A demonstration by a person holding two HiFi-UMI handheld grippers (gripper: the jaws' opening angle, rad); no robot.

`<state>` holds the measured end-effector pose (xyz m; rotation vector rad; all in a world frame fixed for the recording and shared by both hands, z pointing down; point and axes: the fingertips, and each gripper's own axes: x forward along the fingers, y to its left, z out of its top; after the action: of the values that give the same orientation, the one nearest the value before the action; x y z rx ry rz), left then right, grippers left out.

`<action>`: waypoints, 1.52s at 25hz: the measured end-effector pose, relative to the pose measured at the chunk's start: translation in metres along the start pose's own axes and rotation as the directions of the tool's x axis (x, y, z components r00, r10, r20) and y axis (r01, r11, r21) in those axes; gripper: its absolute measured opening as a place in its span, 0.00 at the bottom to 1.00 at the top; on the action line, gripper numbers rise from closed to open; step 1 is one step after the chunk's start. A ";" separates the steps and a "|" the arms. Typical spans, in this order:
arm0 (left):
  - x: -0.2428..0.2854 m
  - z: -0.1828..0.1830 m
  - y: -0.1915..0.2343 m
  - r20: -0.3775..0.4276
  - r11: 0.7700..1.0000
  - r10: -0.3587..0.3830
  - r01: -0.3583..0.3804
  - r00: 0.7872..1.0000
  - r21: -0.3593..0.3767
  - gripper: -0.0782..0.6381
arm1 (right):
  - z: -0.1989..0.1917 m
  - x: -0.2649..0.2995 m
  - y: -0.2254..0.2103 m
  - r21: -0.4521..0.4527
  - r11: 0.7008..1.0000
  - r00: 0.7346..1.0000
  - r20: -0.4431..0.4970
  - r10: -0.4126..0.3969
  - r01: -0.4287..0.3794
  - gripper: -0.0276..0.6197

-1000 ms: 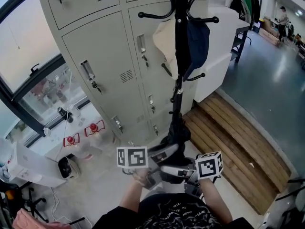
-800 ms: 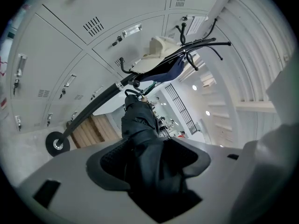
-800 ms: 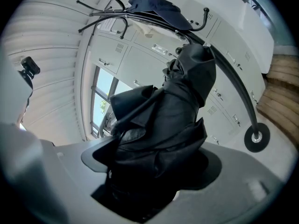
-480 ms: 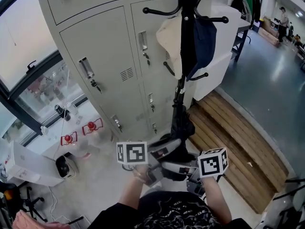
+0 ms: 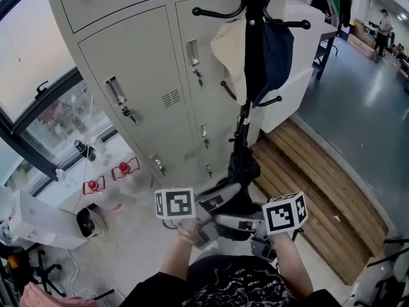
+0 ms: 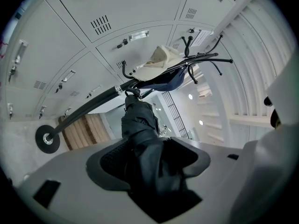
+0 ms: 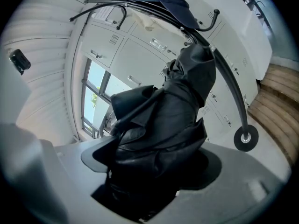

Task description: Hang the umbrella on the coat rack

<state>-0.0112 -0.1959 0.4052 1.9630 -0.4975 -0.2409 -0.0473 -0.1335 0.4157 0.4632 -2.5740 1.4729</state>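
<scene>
The folded black umbrella is held upright against the pole of the coat rack. It is pinched by the jaws of both the left gripper and the right gripper. Its top is raised near a lower hook, but no catch is seen, so hanging and release are judged outstanding. The upper hooks are taken by a navy cap and a cream cloth, and lockers stand close behind.
</scene>
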 end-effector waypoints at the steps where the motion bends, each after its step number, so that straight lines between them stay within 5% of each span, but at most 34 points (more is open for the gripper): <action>1: 0.000 0.001 0.001 -0.001 1.000 -0.001 0.001 1.000 -0.003 0.50 | 0.001 0.001 -0.001 0.002 1.000 1.000 0.000 -0.003 0.003 0.65; 6: -0.002 0.004 0.003 -0.007 1.000 -0.019 0.019 1.000 -0.007 0.50 | 0.001 0.005 -0.004 0.003 1.000 1.000 0.005 -0.013 0.013 0.64; 10: -0.003 0.002 -0.006 -0.050 0.992 -0.044 0.050 0.998 0.119 0.50 | 0.004 -0.003 0.003 -0.002 0.986 0.979 0.115 0.167 -0.168 0.63; 15: -0.003 0.011 -0.020 -0.030 0.932 -0.103 0.107 0.994 0.345 0.50 | 0.008 -0.014 0.007 -0.027 0.958 0.942 0.180 0.285 -0.285 0.61; 18: -0.013 0.032 -0.011 0.023 0.883 -0.057 0.040 0.998 0.468 0.50 | 0.004 -0.013 0.006 -0.036 0.959 0.944 0.170 0.283 -0.281 0.61; 20: -0.019 0.057 0.002 0.100 0.830 0.028 -0.079 0.995 0.551 0.50 | 0.004 -0.015 0.007 -0.038 0.956 0.940 0.174 0.292 -0.290 0.61; 21: -0.019 0.071 0.010 0.140 0.775 0.087 -0.155 0.986 0.613 0.50 | 0.005 -0.016 0.008 -0.037 0.954 0.937 0.179 0.299 -0.297 0.61; 24: -0.008 0.095 0.026 0.166 0.524 0.234 -0.268 0.958 0.809 0.50 | 0.008 -0.019 0.008 -0.028 0.954 0.936 0.187 0.300 -0.300 0.61; 25: 0.000 0.096 0.027 0.143 0.466 0.253 -0.251 0.957 0.849 0.50 | 0.009 -0.020 0.007 -0.025 0.955 0.937 0.187 0.294 -0.295 0.61; 26: 0.009 0.097 0.025 0.122 0.432 0.258 -0.228 0.958 0.873 0.50 | 0.009 -0.020 0.006 -0.022 0.956 0.939 0.187 0.290 -0.291 0.61; 29: 0.030 0.100 0.022 0.103 0.389 0.256 -0.200 0.961 0.900 0.50 | 0.009 -0.019 0.006 -0.016 0.957 0.941 0.182 0.286 -0.288 0.61; 33: 0.037 0.107 0.025 0.134 0.297 0.280 -0.218 0.951 0.929 0.50 | 0.006 -0.016 0.005 -0.026 0.966 0.953 0.158 0.260 -0.259 0.61; 37: 0.038 0.114 0.024 0.143 0.307 0.260 -0.222 0.955 0.925 0.50 | -0.004 -0.012 0.001 -0.048 0.975 0.970 0.097 0.221 -0.217 0.61; 38: 0.039 0.115 0.025 0.146 0.288 0.266 -0.223 0.953 0.931 0.50 | -0.005 -0.012 0.002 -0.046 0.975 0.971 0.090 0.220 -0.217 0.61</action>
<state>-0.0260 -0.3166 0.3802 2.9867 -1.0914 0.4313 -0.0371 -0.1258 0.4139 0.2562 -2.7982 1.5010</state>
